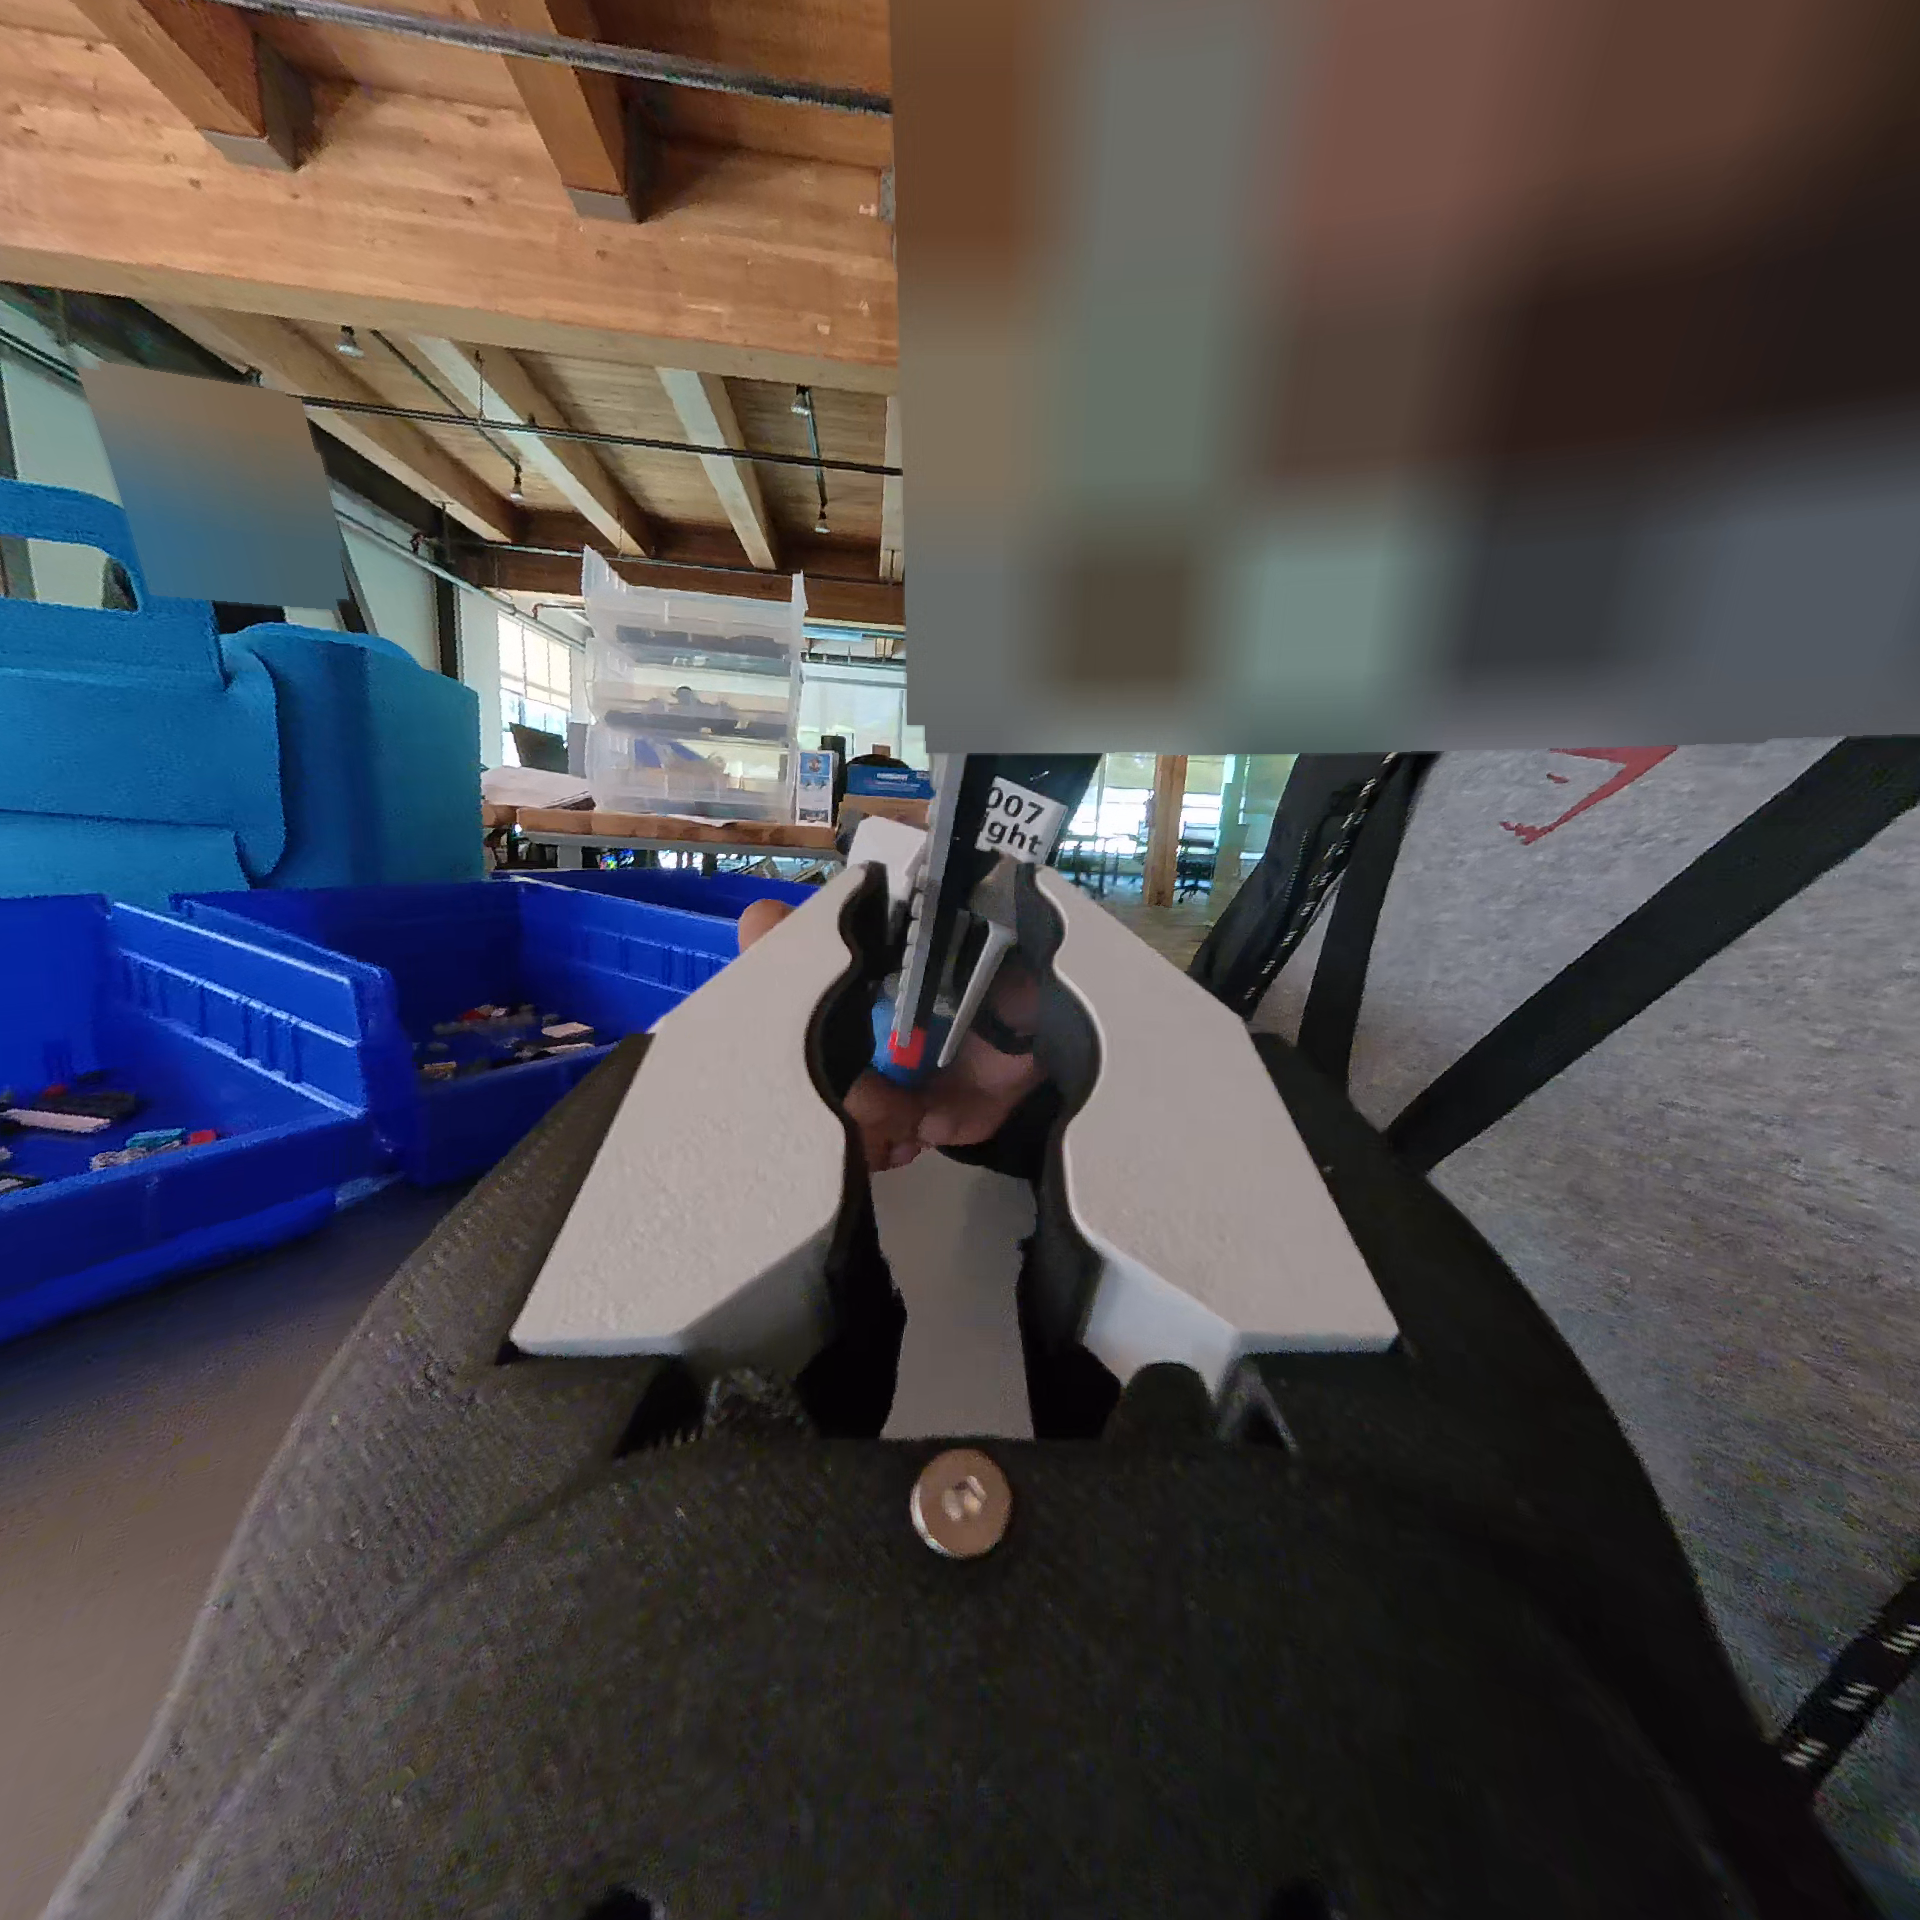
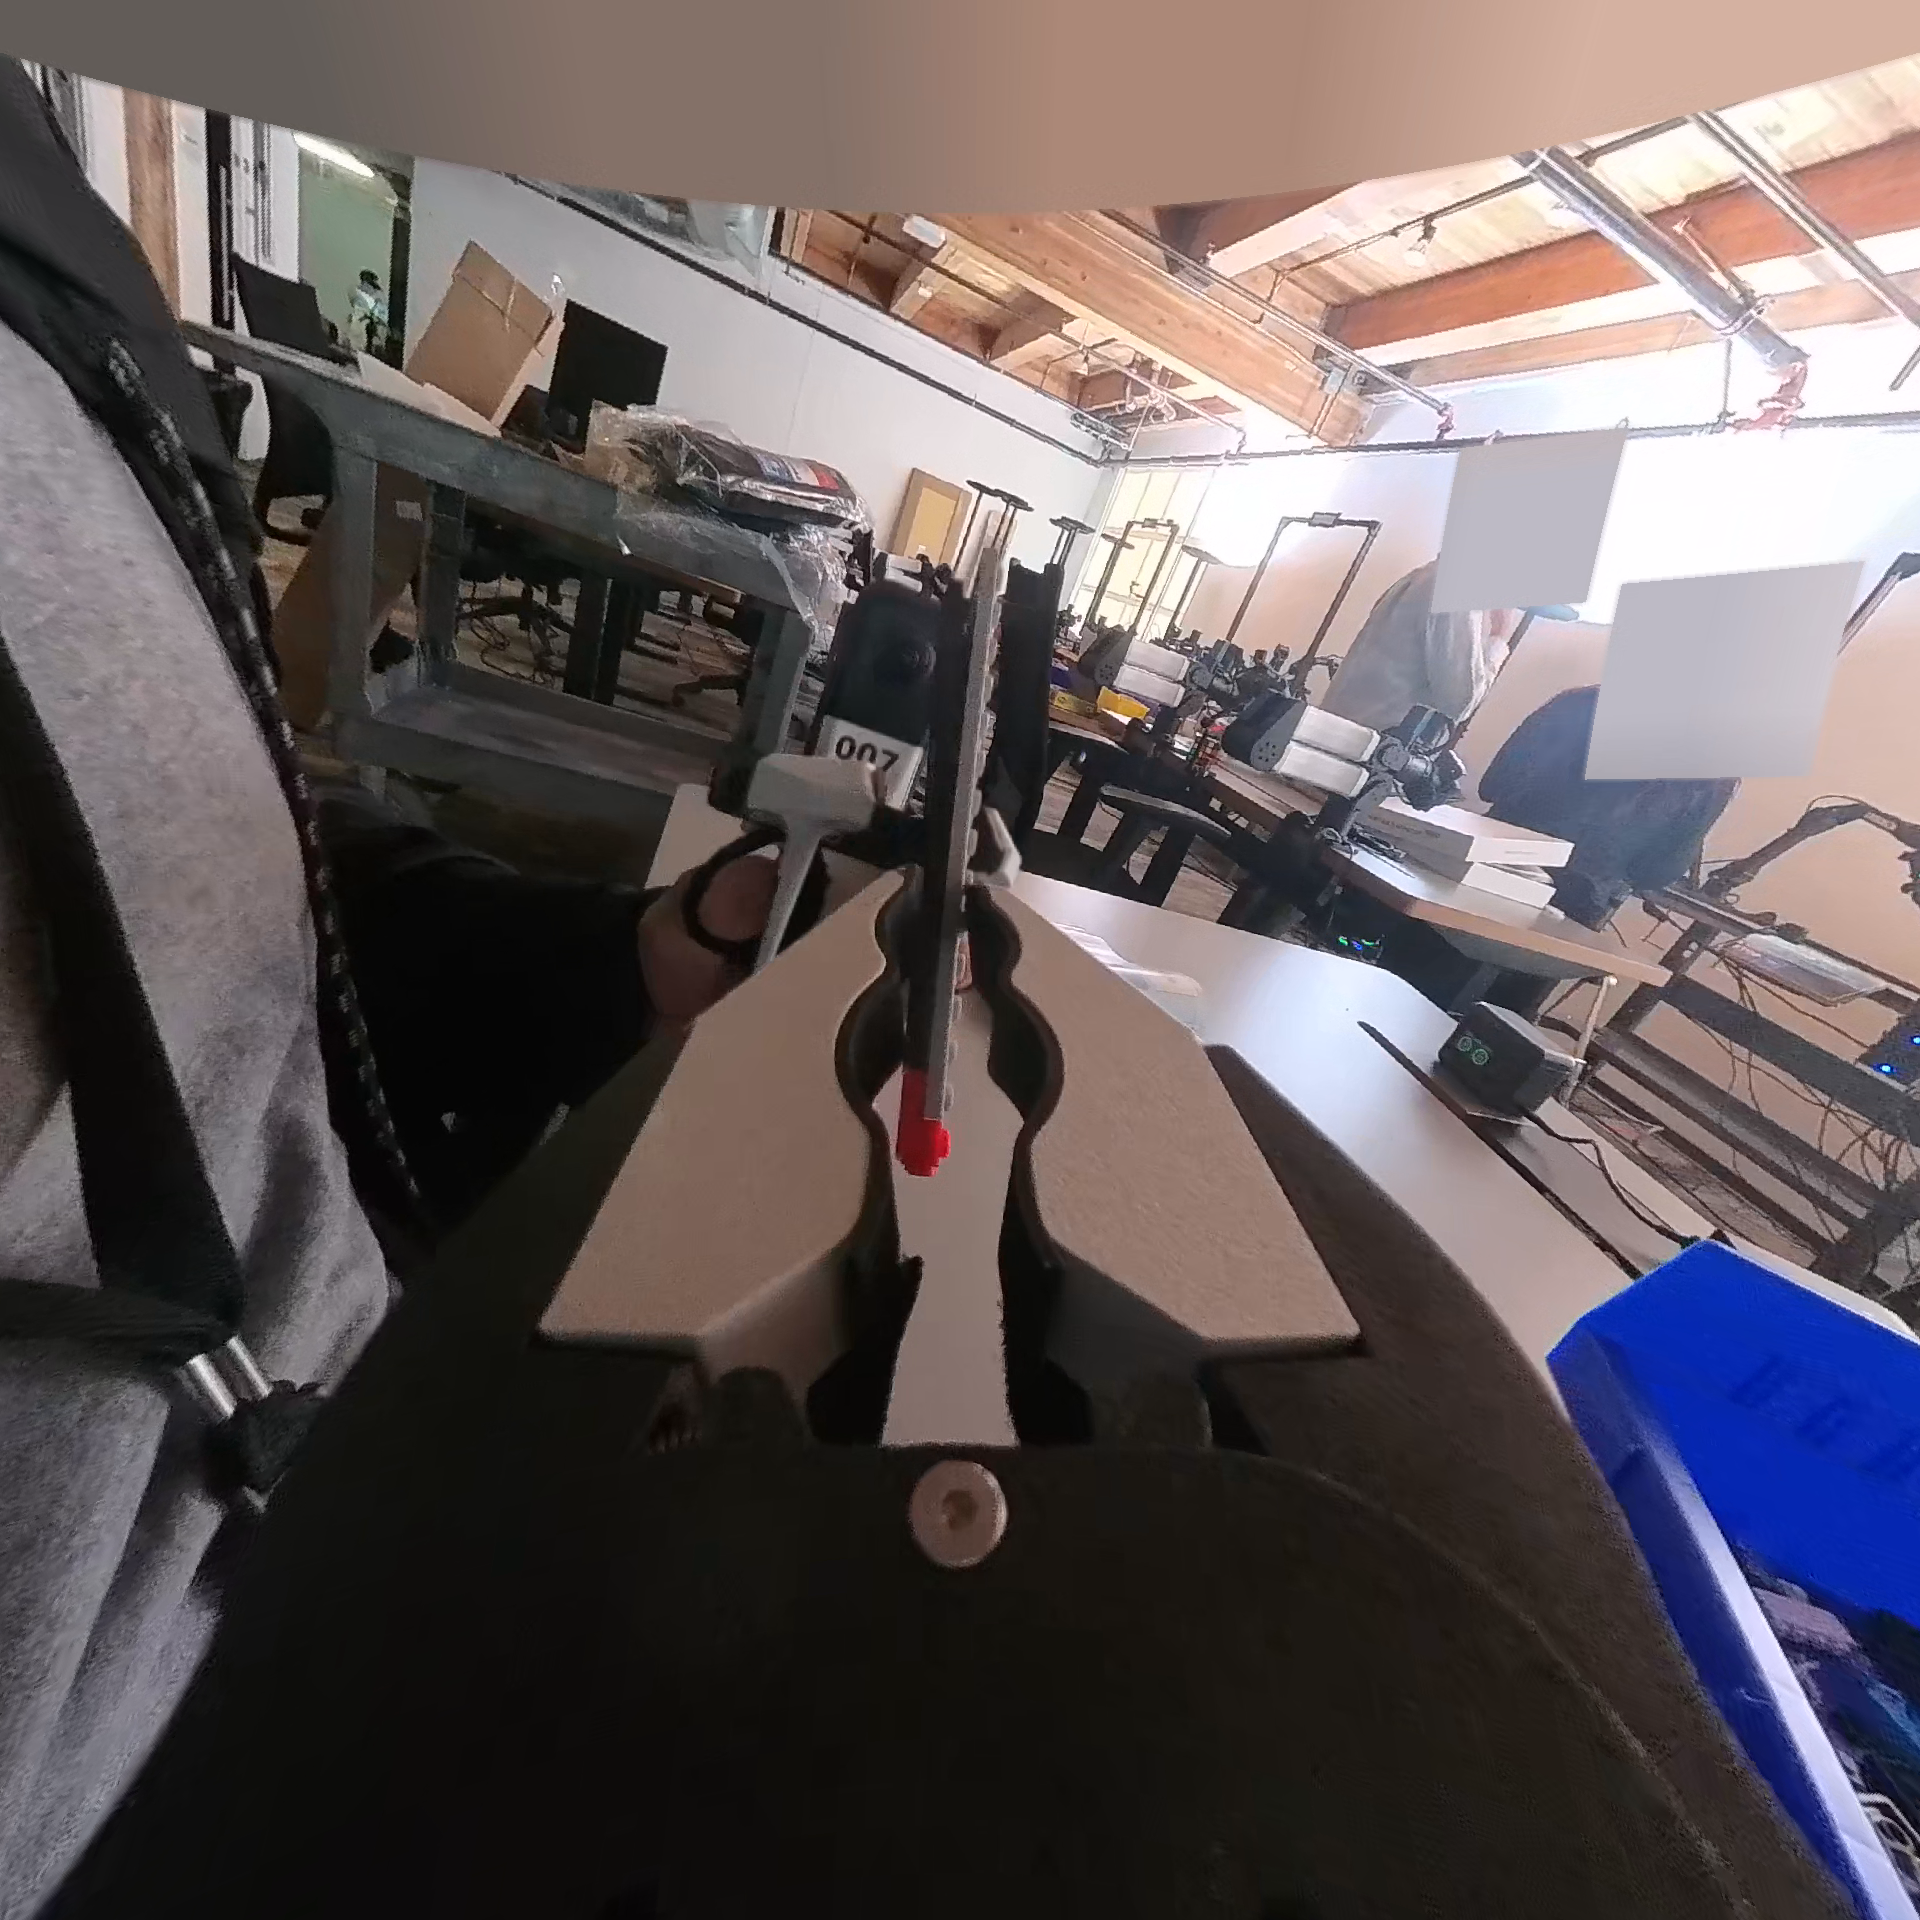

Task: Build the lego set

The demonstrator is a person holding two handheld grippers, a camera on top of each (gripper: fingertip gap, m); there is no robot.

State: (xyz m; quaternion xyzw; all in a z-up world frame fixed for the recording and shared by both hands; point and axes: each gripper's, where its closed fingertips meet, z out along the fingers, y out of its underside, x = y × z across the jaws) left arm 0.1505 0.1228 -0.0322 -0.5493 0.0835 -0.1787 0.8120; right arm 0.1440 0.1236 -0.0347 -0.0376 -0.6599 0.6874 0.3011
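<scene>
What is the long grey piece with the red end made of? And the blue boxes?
The long grey piece with the red end looks like hard, smooth plastic: it has little round studs and crisp edges. The blue boxes also look like moulded plastic, shiny, with ribbed walls that catch the light. Both are guesses from looks alone.

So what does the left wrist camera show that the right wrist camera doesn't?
Only the left wrist view shows two open blue bins holding loose lego pieces, plus blue foam shapes and stacked clear drawers. Only the right wrist view shows long workbenches with people, and a small black device on the white table. Both show a thin grey lego strip with a red end held between the two claws.
</scene>
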